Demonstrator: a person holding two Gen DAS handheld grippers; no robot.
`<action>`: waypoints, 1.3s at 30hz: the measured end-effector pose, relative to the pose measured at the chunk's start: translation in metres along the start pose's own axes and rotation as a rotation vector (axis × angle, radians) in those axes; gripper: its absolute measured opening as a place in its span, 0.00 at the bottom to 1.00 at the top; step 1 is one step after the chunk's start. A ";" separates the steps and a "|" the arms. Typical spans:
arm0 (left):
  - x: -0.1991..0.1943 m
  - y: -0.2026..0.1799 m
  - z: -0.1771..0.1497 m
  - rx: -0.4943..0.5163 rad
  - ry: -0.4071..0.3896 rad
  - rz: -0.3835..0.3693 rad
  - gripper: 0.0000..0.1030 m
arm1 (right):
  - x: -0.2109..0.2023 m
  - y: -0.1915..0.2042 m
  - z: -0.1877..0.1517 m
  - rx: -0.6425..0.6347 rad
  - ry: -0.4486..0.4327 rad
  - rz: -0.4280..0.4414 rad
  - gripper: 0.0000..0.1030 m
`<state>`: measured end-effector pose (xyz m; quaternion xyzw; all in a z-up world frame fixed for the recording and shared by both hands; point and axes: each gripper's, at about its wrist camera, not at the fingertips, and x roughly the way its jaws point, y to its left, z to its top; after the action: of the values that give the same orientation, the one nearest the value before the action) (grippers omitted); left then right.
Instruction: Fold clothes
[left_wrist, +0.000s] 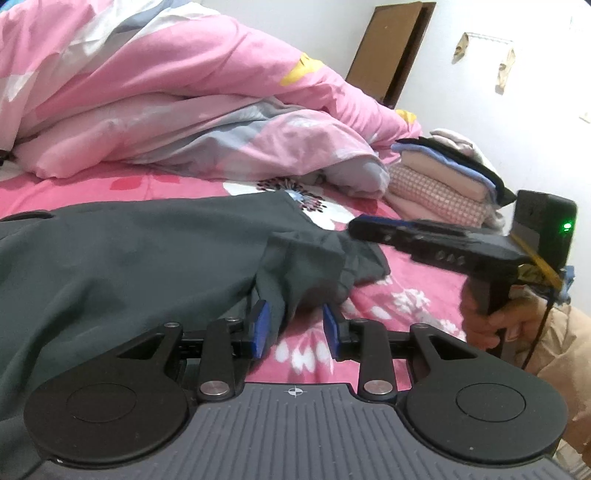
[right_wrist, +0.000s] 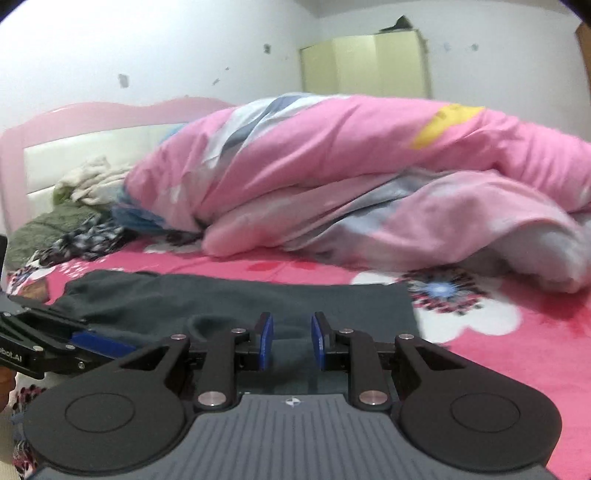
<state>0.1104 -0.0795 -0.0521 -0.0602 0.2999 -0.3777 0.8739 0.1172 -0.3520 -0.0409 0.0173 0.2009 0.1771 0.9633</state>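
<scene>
A dark grey garment (left_wrist: 129, 258) lies spread across the left and middle of a bed covered by a pink flowered sheet (left_wrist: 388, 295). Behind it is a heaped pink duvet (left_wrist: 166, 92). In the left wrist view, the left tongs (left_wrist: 294, 330) sit low at the garment's near edge, blue pads spread apart, with a bunched fold of grey cloth rising between them; nothing is pinched. Further right, a hand (left_wrist: 487, 325) holds the right tongs (left_wrist: 360, 225) over the garment's crumpled end. In the right wrist view, the right tongs' pads are parted over the flat grey cloth. At far right stands a stack of folded clothes (left_wrist: 443, 173), near the wall.
</scene>
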 end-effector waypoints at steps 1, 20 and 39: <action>-0.001 0.000 0.000 -0.002 -0.002 0.001 0.30 | 0.006 0.001 -0.001 0.003 0.011 0.013 0.23; 0.063 0.040 0.006 -0.182 0.029 -0.018 0.30 | -0.006 -0.056 -0.018 0.518 0.045 -0.086 0.37; 0.063 0.058 0.005 -0.281 0.030 -0.033 0.30 | 0.010 -0.089 -0.038 0.962 0.119 -0.196 0.74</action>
<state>0.1833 -0.0831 -0.0976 -0.1813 0.3619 -0.3470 0.8460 0.1405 -0.4329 -0.0894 0.4307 0.3153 -0.0266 0.8452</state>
